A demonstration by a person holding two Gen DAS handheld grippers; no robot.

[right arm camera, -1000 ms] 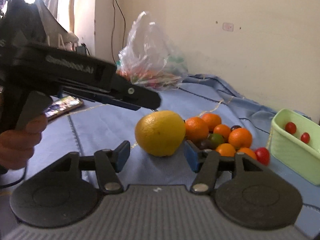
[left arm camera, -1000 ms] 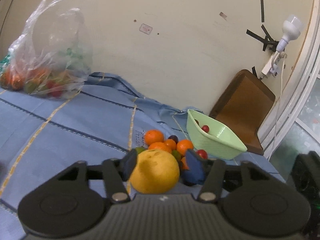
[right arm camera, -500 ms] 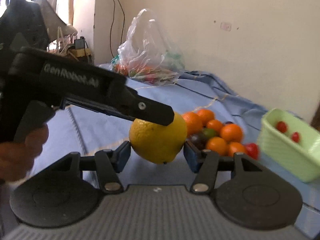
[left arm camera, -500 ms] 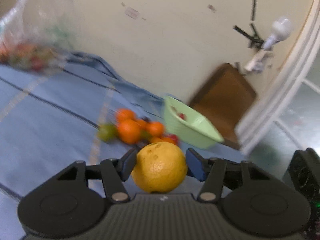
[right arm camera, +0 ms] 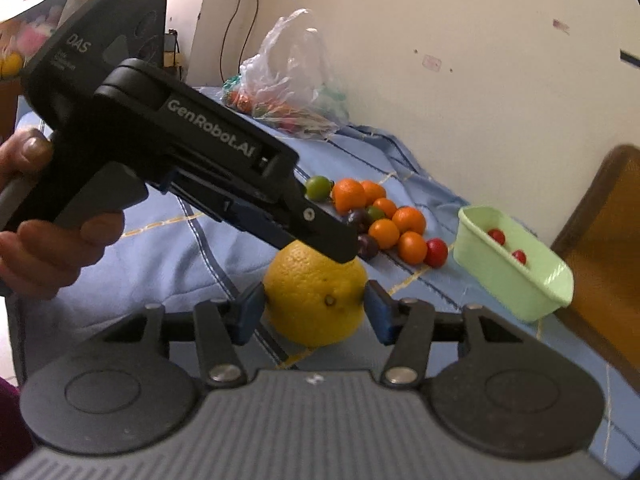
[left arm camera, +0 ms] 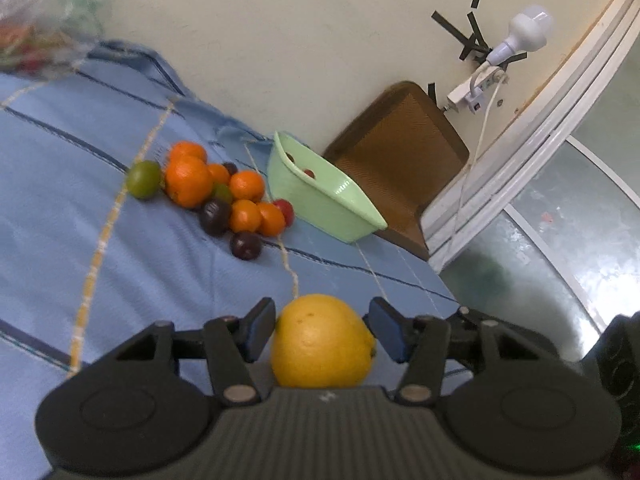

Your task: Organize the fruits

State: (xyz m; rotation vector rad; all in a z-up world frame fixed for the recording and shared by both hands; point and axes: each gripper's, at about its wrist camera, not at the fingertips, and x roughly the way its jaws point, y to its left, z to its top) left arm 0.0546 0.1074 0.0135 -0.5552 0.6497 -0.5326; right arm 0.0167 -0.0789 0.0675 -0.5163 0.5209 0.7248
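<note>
My left gripper (left arm camera: pixel 322 330) is shut on a large yellow citrus fruit (left arm camera: pixel 322 342) and holds it above the blue cloth. In the right wrist view the same fruit (right arm camera: pixel 316 296) sits between the fingers of my right gripper (right arm camera: pixel 314 306), whose blue pads touch or nearly touch its sides. The left gripper's black body (right arm camera: pixel 192 160) crosses that view from the left above the fruit. A pile of small oranges, plums and green fruits (left arm camera: pixel 216 192) lies on the cloth beside a light green basket (left arm camera: pixel 324 196) holding two red cherry tomatoes (right arm camera: pixel 508 246).
A clear plastic bag of fruit (right arm camera: pixel 288 92) stands at the back by the wall. A brown chair (left arm camera: pixel 400 152) is behind the basket. The bed edge drops off at the right toward a tiled floor (left arm camera: pixel 560 264). A person's hand (right arm camera: pixel 52 240) holds the left gripper.
The left gripper has lifted the yellow fruit off the pile and carried it back and right. The fruit now sits between the right gripper's fingers.
</note>
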